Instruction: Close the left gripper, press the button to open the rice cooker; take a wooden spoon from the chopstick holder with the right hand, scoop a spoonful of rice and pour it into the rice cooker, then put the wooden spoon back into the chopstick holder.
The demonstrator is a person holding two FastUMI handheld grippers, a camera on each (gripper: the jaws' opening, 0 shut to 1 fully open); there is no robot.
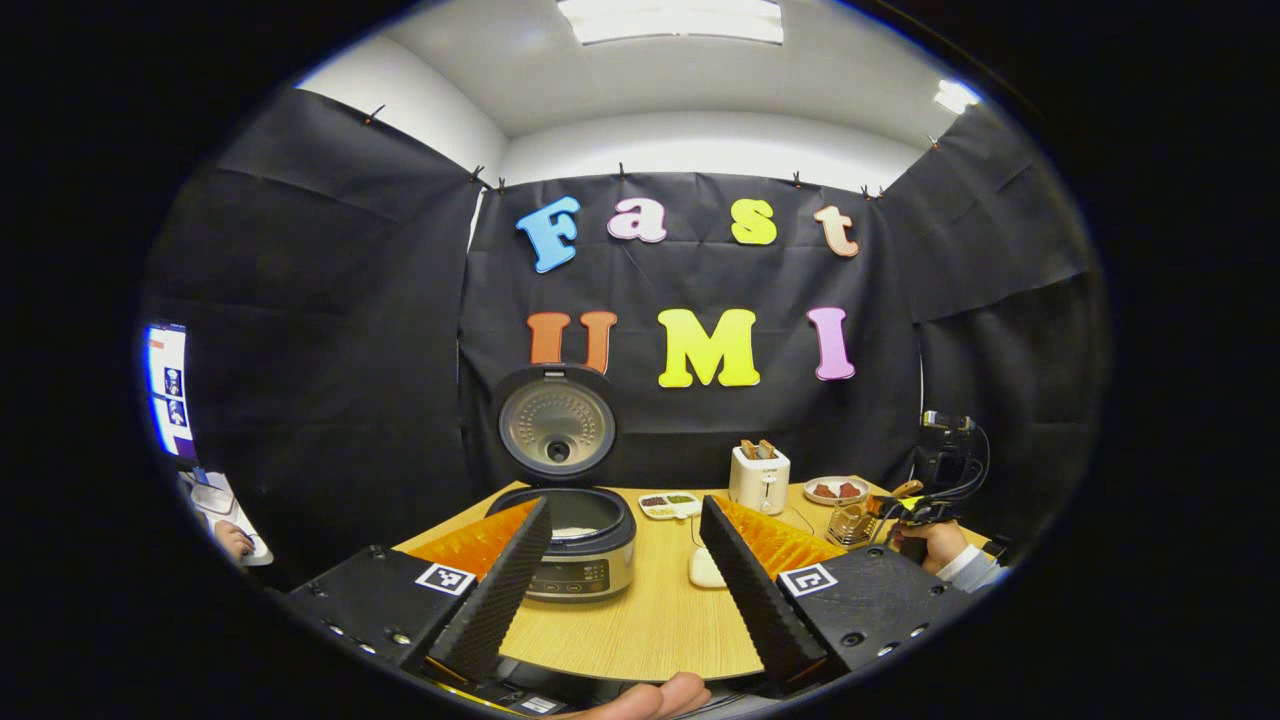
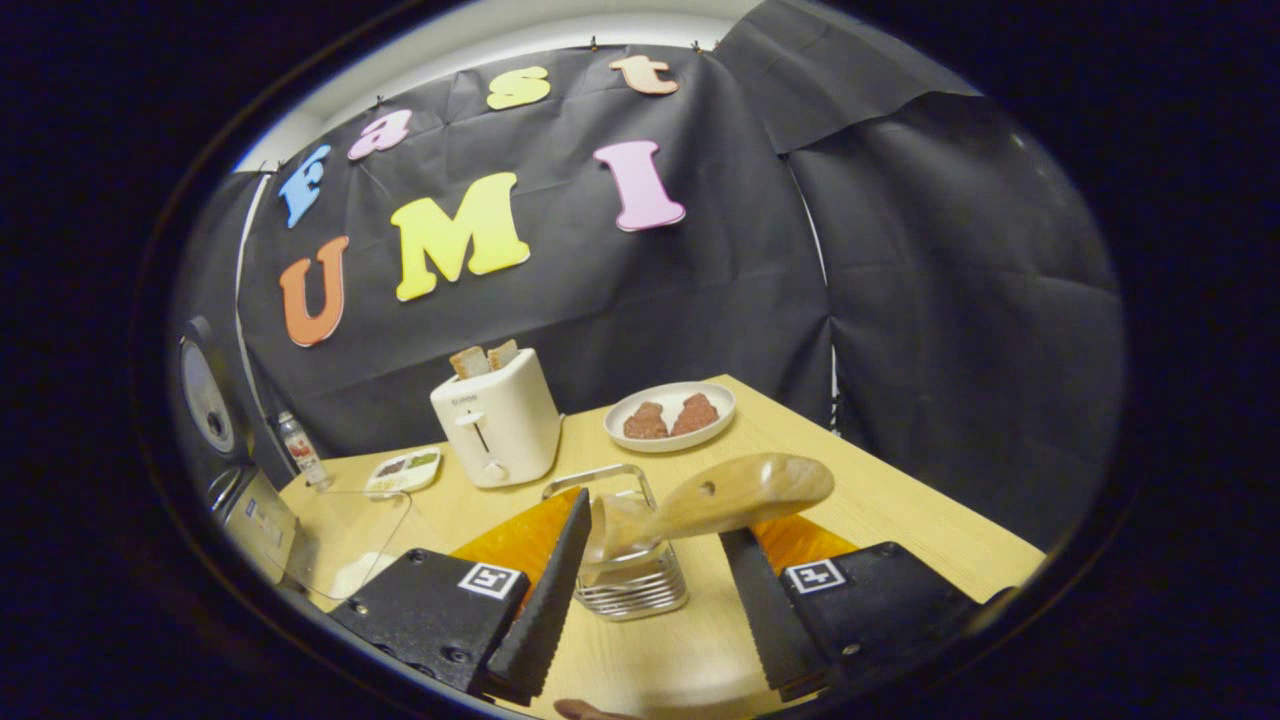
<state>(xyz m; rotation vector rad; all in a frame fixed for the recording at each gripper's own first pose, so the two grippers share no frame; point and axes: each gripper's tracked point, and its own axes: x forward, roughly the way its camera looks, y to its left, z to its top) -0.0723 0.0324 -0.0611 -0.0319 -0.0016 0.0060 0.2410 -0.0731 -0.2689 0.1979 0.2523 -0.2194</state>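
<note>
Spoon in holder; cooker lid up.

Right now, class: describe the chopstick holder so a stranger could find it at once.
Start at the white toaster on the wooden table. Just in front of it stands the holder, beside the plate. Unlike its neighbours it is wire-ribbed, with a wooden spoon sticking out.

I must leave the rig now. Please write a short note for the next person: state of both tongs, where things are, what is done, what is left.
Left tongs: open, holding nothing, facing the rice cooker.
Right tongs: open around the chopstick holder, not gripping.
Wooden spoon: stands in the holder.
Done: cooker lid is up, rice shows inside.
Left: cannot tell whether the scoop was made; check first.
</note>
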